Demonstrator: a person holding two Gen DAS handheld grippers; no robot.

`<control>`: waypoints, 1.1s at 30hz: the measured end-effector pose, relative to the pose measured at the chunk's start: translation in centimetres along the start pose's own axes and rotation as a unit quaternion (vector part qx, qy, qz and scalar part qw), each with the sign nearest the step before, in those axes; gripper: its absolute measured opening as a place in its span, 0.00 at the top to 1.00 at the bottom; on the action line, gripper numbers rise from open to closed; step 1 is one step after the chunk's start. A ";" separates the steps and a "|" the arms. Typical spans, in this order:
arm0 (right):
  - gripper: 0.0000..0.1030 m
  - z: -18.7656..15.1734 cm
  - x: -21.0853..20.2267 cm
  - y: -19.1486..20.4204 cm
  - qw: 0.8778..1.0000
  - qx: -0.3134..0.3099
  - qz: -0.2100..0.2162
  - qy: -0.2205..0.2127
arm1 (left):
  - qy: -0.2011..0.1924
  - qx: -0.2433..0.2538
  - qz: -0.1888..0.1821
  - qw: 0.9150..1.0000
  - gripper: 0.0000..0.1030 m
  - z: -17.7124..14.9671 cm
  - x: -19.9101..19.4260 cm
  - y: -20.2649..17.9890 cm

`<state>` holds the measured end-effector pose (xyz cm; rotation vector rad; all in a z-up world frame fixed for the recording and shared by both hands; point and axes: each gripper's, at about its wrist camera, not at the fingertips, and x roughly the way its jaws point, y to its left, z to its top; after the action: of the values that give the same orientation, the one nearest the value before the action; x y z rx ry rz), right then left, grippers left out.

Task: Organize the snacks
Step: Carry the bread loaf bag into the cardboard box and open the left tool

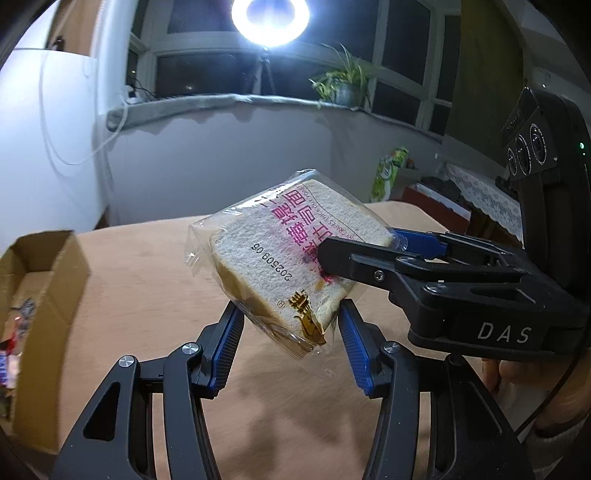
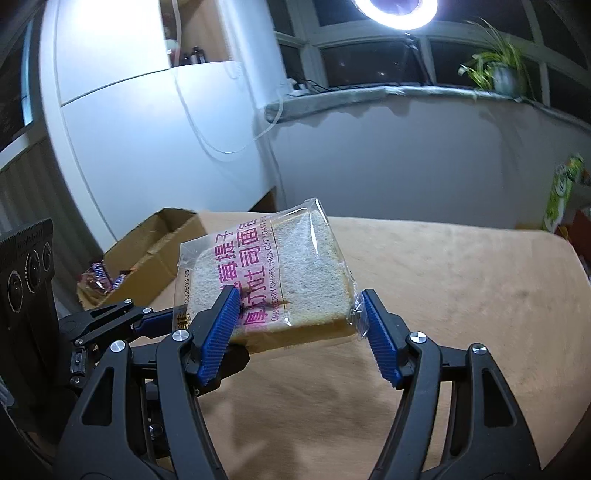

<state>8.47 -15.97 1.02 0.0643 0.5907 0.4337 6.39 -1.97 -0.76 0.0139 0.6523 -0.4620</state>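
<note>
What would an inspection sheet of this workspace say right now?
Surface: tan table.
Job's things: bread packet held in the air; open cardboard box at the table's left edge, snack packets inside.
Clutter: green bag beyond the table.
Grippers: left gripper and right gripper, jaws closed on the bread packet.
Cables: white cord on the wall; dark cables on the windowsill.
Surroundings: ring light, potted plant, dark windows.

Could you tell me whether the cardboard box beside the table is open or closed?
Open. The cardboard box has its flaps up, and wrapped snacks show inside through the top.
</note>
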 end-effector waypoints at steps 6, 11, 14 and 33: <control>0.33 1.4 1.0 4.7 0.999 -0.033 0.018 -0.003 | -0.026 -0.023 0.019 0.999 0.49 -0.7 -3.2 3.1; 0.33 2.4 2.8 9.3 0.997 -0.063 0.047 -0.001 | -0.044 -0.044 0.048 0.997 0.49 -1.4 -5.8 6.4; 0.33 3.0 4.3 12.6 0.994 -0.084 0.072 0.001 | -0.053 -0.061 0.073 0.994 0.50 -1.8 -7.5 8.7; 0.31 5.8 12.9 25.2 0.973 -0.157 0.165 0.026 | -0.071 -0.141 0.182 0.971 0.49 -3.1 -13.0 20.2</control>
<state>11.76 12.67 3.59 -0.1544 0.5570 0.8493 4.00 21.95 1.76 -0.1650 0.5543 -0.0134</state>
